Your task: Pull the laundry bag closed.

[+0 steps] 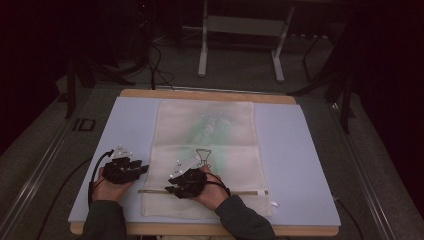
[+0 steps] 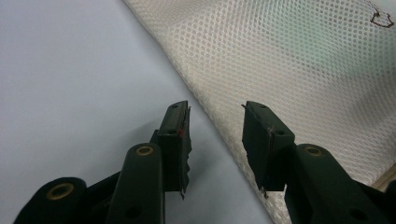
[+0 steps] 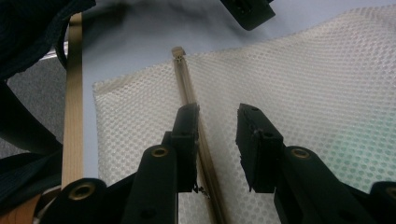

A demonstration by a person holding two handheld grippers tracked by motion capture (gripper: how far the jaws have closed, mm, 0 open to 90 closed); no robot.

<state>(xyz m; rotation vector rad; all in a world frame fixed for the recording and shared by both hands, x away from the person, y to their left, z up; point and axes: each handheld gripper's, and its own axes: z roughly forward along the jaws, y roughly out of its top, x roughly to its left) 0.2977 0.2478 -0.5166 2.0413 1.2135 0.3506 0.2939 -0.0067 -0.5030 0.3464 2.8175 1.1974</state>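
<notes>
A white mesh bag (image 1: pixel 205 130) lies flat on the light blue mat (image 1: pixel 300 150), with something green showing faintly through it. A tan zipper (image 1: pixel 245 192) runs across its near end. My left gripper (image 1: pixel 144 168) rests at the bag's left edge. Its jaws (image 2: pixel 215 109) stand open over that edge of the mesh (image 2: pixel 303 60), with nothing between them. My right gripper (image 1: pixel 171 188) points left over the zipper. It (image 3: pixel 217 109) is open, and the zipper tape (image 3: pixel 184 79) passes just inside its left jaw down to the zipper's end (image 3: pixel 177 52).
The mat covers a wooden table (image 1: pixel 200 94) whose edge (image 3: pixel 74 93) shows near the bag's corner. A small brown wire shape (image 1: pixel 202 156) sits at the bag's middle. A white frame (image 1: pixel 240 25) and cables lie on the floor beyond.
</notes>
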